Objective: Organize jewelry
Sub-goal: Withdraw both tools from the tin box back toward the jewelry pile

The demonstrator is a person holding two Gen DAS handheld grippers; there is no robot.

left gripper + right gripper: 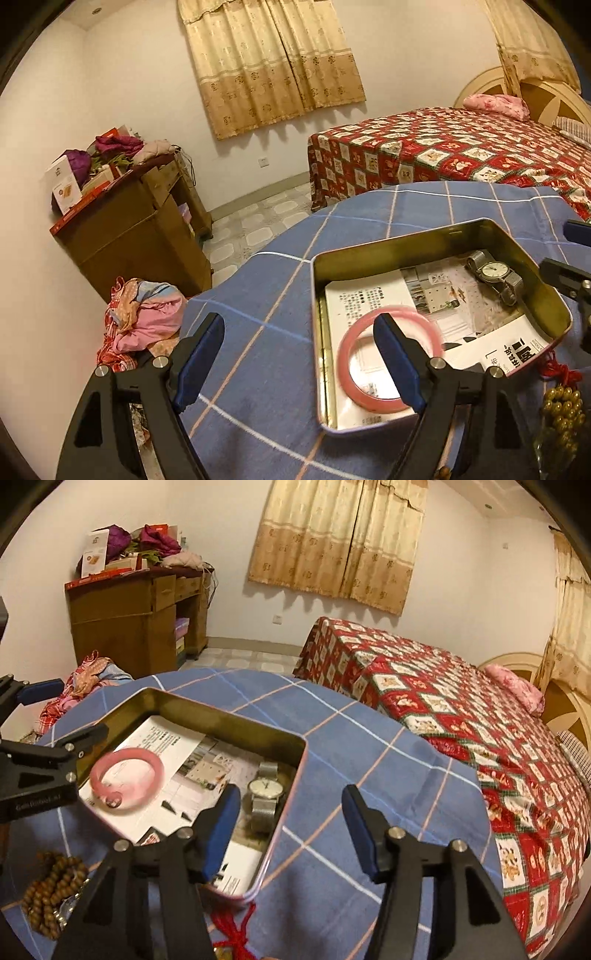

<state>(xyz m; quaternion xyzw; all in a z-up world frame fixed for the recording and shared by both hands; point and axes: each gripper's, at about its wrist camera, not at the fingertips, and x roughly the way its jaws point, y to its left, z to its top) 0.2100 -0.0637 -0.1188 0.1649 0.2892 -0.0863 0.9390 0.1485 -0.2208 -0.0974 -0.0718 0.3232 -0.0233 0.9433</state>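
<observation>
An open metal tin (424, 240) (221, 716) lined with printed paper stands on the blue checked cloth. A pink bangle (354, 387) (147, 760) lies blurred in its near left part. A silver wristwatch (495, 273) (264, 788) lies in its right part. My left gripper (299, 354) is open and empty, its right finger over the bangle. My right gripper (291, 823) is open and empty above the tin's right edge. Brown bead strings (563, 410) (51, 890) and a red tassel (236, 930) lie near the tin's front.
The cloth-covered table (258, 332) has a rounded far edge. A heap of clothes (144, 317) lies at its left. A wooden desk (136, 225) with boxes stands by the wall. A bed with a red quilt (461, 716) lies to the right.
</observation>
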